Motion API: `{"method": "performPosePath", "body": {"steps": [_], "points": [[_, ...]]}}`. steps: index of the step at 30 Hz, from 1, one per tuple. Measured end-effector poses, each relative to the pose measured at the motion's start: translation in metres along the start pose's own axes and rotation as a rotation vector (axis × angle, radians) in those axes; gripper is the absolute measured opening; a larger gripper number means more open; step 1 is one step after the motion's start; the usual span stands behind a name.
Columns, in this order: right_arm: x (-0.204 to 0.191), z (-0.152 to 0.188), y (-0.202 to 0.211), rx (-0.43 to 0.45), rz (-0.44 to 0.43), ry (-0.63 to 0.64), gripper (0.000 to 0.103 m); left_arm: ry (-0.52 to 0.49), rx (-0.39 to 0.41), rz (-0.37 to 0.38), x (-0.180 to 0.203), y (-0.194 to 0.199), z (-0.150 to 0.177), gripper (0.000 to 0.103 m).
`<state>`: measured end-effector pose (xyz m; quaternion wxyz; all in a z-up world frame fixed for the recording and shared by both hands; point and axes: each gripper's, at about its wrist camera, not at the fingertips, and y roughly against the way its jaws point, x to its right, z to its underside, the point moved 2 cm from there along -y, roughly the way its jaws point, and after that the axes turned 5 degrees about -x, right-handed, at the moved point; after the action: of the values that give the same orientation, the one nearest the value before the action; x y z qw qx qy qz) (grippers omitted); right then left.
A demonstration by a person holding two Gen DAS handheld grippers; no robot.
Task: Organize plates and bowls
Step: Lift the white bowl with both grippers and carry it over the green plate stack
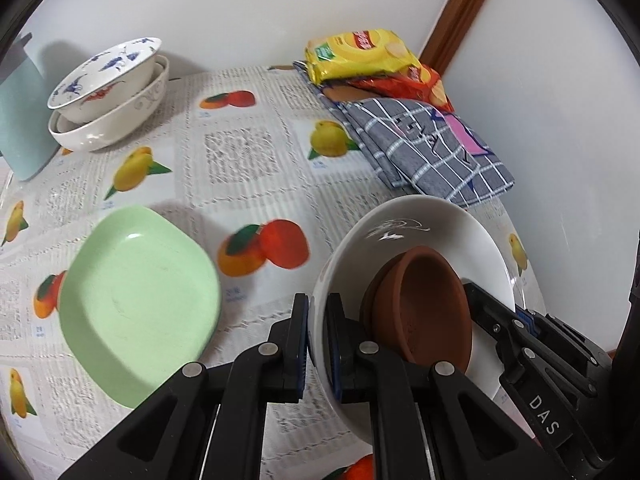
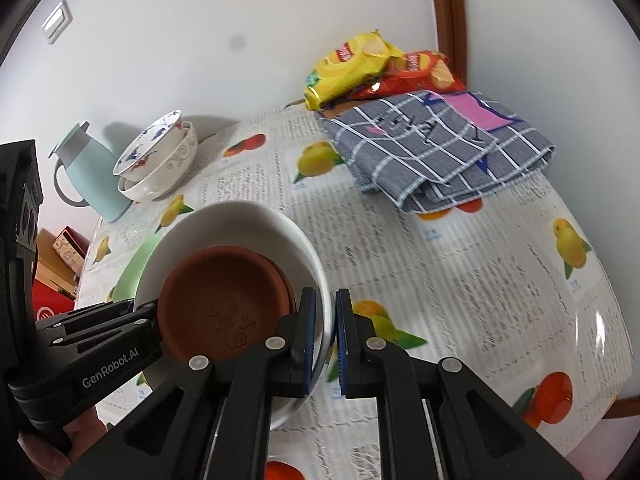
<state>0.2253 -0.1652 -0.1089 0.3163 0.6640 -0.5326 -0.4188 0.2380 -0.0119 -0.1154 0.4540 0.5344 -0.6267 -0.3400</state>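
Left wrist view shows a table under a fruit-print cloth (image 1: 248,152), seen from above at a slant. Low and right of centre, the left gripper (image 1: 318,344) is clamped shut on the near rim of a white plate (image 1: 452,224), one finger on each side of the rim. Two brown clay saucers (image 1: 428,304), nested one in the other, rest inside that plate and lean toward its lower edge. The right gripper (image 1: 520,316) enters from the lower right of the frame and holds the plate's opposite rim.

Right wrist view gives the same plate (image 2: 256,216) from the other side, at lower centre. The right gripper (image 2: 325,340) is closed on the rim there, and the left gripper (image 2: 132,308) reaches in from the lower left. The plate appears to be held tilted above the cloth by both grippers, though the gap beneath it is hard to judge.

As for progress, part of the sorting looks done. At the upper left of the left wrist view, a blue-patterned bowl (image 1: 108,76) sits tilted inside a larger white bowl (image 1: 116,120), beside a pale blue jug (image 1: 20,116). The saucers are already gathered in the white plate. A pale green square plate (image 1: 140,308) lies alone at lower left, so the likely remaining work is to bring the plates together.

The white plate is glossy, deep-rimmed and carries a faint grey brush mark. The saucers are matt terracotta; the upper one (image 2: 224,312) has a flower pattern pressed into its base.

Snack bags (image 1: 360,54) and a folded checked cloth (image 1: 432,148) lie at the upper right.
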Motion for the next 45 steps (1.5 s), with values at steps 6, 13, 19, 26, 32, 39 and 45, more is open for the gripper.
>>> {"method": "performPosePath", "body": {"steps": [6,13,19,26,32,39,45], "points": [[-0.021,-0.008,-0.004,0.002,-0.008,0.026,0.009,0.008,0.008,-0.017,-0.02,0.008,-0.007,0.009],[-0.045,-0.013,-0.013,-0.006,-0.034,0.043,0.009,0.043,0.016,-0.024,-0.046,0.013,-0.008,0.009],[-0.065,-0.016,-0.022,-0.016,-0.047,0.068,0.009,0.075,0.019,-0.027,-0.069,0.014,-0.008,0.009],[-0.085,-0.02,-0.027,-0.016,-0.063,0.091,0.009,0.099,0.031,-0.038,-0.089,0.019,-0.008,0.01],[-0.103,-0.023,-0.036,-0.027,-0.076,0.117,0.009,0.135,0.03,-0.044,-0.11,0.018,-0.007,0.009],[-0.125,-0.022,-0.051,-0.048,-0.095,0.14,0.009,0.175,0.023,-0.058,-0.134,0.016,-0.004,0.009],[-0.139,-0.023,-0.062,-0.061,-0.108,0.16,0.009,0.197,0.022,-0.071,-0.149,0.016,-0.002,0.009]]}}
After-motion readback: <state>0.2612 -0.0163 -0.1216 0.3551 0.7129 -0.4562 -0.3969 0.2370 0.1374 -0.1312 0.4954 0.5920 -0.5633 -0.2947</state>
